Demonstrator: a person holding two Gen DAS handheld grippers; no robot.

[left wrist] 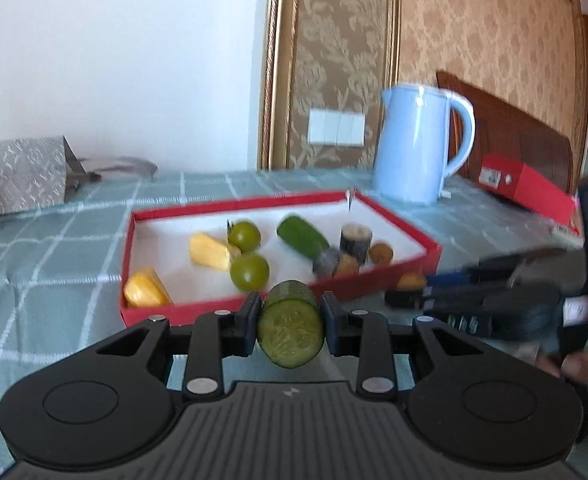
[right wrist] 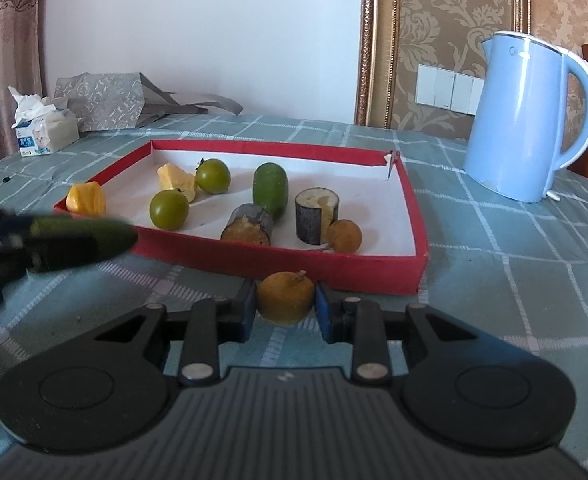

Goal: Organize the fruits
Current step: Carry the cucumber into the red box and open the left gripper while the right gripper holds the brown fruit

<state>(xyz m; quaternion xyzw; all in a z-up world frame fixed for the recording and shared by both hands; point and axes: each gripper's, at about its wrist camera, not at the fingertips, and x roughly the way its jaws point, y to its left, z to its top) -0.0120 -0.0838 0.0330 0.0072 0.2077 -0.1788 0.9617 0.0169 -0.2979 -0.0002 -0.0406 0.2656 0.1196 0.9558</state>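
The left gripper (left wrist: 290,322) is clamping a cucumber piece (left wrist: 291,325) between its pads, the long axis running straight ahead along the fingers, cut face toward the camera, just short of the red tray (left wrist: 398,278). The right gripper (right wrist: 285,307) is squeezing a small round brown fruit (right wrist: 285,298), stem pointing up, directly before the tray's near wall on the bench (right wrist: 514,280).

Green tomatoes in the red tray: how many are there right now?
2. One green tomato sits toward the back of the red tray, beside a yellow chunk; the other lies nearer the front left. Both views agree; none seems hidden.
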